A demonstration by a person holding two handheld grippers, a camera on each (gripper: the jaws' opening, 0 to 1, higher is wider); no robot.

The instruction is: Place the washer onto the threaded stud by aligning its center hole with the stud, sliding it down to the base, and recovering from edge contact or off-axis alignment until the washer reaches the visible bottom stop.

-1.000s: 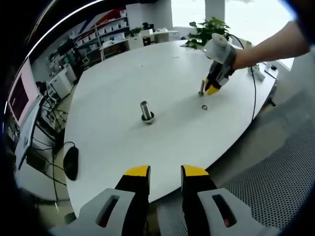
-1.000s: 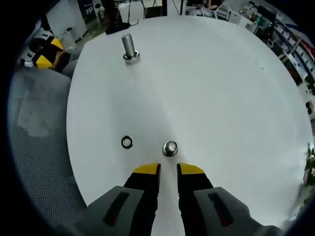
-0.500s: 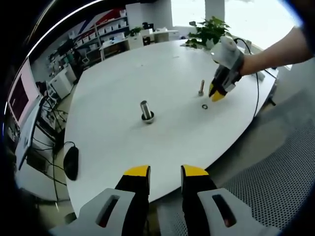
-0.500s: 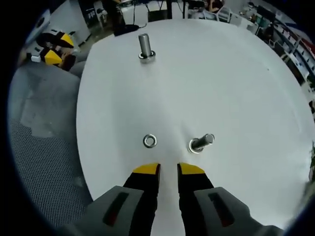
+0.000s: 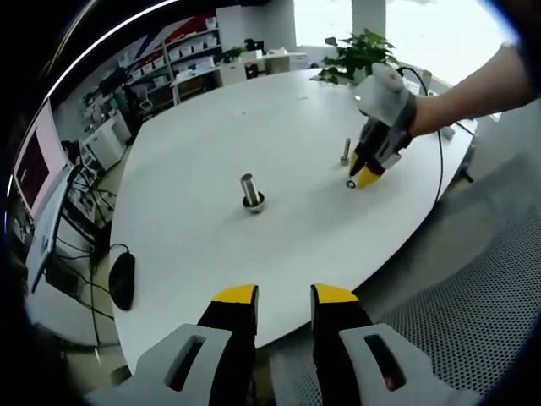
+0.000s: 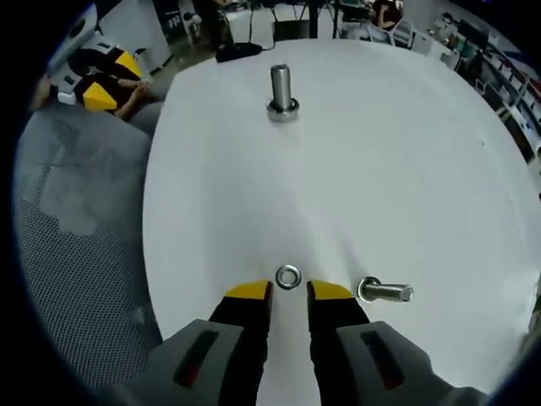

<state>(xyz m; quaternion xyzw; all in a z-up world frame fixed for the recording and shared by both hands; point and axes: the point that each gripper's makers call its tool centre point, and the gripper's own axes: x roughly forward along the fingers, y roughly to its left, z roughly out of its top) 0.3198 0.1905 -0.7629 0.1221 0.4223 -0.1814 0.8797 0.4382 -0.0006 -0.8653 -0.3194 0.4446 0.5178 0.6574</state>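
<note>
A small steel washer (image 6: pixel 288 277) lies flat on the white table (image 6: pixel 355 169), just ahead of the gap between my right gripper's (image 6: pixel 289 292) yellow tips, which stand open. To its right is a small bolt (image 6: pixel 385 292); the left gripper view shows this small bolt (image 5: pixel 346 152) upright beside the washer (image 5: pixel 351 183). The right gripper (image 5: pixel 365 176) points down at the washer there. A larger threaded stud (image 5: pixel 252 192) stands on its base mid-table, and this stud (image 6: pixel 281 89) is far ahead of the right gripper. My left gripper (image 5: pixel 284 296) hovers open off the table's near edge.
A person's arm (image 5: pixel 473 80) holds the right gripper. A potted plant (image 5: pixel 359 52) and a cable (image 5: pixel 437 161) sit at the table's far side. A black mouse (image 5: pixel 122 279) lies on a lower desk to the left. Grey carpet surrounds the table.
The right gripper has swung over and come down toward the washer, which now lies right in front of its tips. The left gripper has stayed put.
</note>
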